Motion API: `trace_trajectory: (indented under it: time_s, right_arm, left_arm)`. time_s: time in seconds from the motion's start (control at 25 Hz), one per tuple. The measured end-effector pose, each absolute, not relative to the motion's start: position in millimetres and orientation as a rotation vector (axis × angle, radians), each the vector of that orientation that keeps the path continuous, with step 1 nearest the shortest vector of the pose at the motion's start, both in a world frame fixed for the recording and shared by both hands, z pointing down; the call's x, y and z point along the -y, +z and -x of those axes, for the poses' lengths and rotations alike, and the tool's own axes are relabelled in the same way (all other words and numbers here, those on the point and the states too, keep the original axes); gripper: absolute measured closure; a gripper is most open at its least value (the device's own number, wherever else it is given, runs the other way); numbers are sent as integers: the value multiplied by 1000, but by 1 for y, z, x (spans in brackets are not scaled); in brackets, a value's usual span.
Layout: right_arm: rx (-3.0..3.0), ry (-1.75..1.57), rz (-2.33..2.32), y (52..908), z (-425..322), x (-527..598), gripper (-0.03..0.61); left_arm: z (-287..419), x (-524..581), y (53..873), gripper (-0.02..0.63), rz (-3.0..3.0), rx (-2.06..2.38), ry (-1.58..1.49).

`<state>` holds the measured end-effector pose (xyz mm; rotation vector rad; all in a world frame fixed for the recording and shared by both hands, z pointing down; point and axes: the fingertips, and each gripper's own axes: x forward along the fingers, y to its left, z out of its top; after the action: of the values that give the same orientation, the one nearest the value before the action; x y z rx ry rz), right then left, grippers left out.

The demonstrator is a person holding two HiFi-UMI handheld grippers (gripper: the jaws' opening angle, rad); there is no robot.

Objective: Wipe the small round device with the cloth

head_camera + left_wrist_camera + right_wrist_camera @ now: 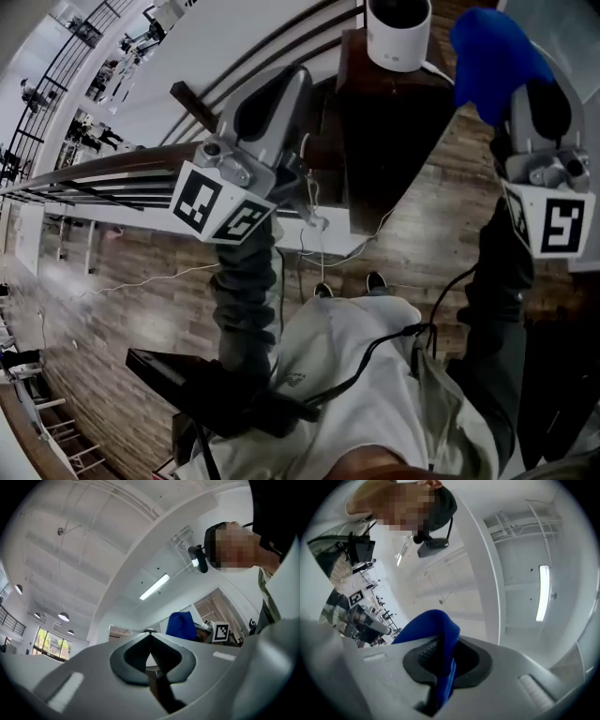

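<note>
While the right gripper (445, 644) pinches a fold of the blue cloth (429, 626), which bunches up past its jaw tips, the left gripper (150, 634) has its jaws pressed together on nothing. Beyond and between the two grippers, the small round device (398, 33), white, stands on a dark wooden stand (384, 131), untouched by either.

Dark wooden stand (389, 141), wood-plank floor (150, 253), white cable (187, 274), ceiling strip light (154, 587)
</note>
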<state>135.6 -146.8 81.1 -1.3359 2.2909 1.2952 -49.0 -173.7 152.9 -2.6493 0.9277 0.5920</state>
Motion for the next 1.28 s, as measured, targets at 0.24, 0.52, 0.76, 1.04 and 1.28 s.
trace_trajectory:
  time_s: [0.24, 0.52, 0.76, 1.04, 1.28]
  right_arm:
    - [-2408, 1727, 1472, 49, -85, 213, 549]
    - [-2188, 2305, 1428, 81, -29, 216, 551]
    - [-2185, 2546, 1284, 145, -14, 198, 549]
    - [-2416, 2055, 1135, 101, -36, 173, 549]
    - [-2546, 1795, 1342, 58, -73, 221, 549]
  left_arm:
    - [36, 185, 136, 612, 2666, -919, 568]
    - [28, 181, 146, 612, 2703, -899, 563]
    - [39, 183, 151, 612, 2696, -934, 572]
    - [39, 185, 155, 612, 2707, -923, 592]
    - [39, 182, 139, 612, 2725, -893, 604]
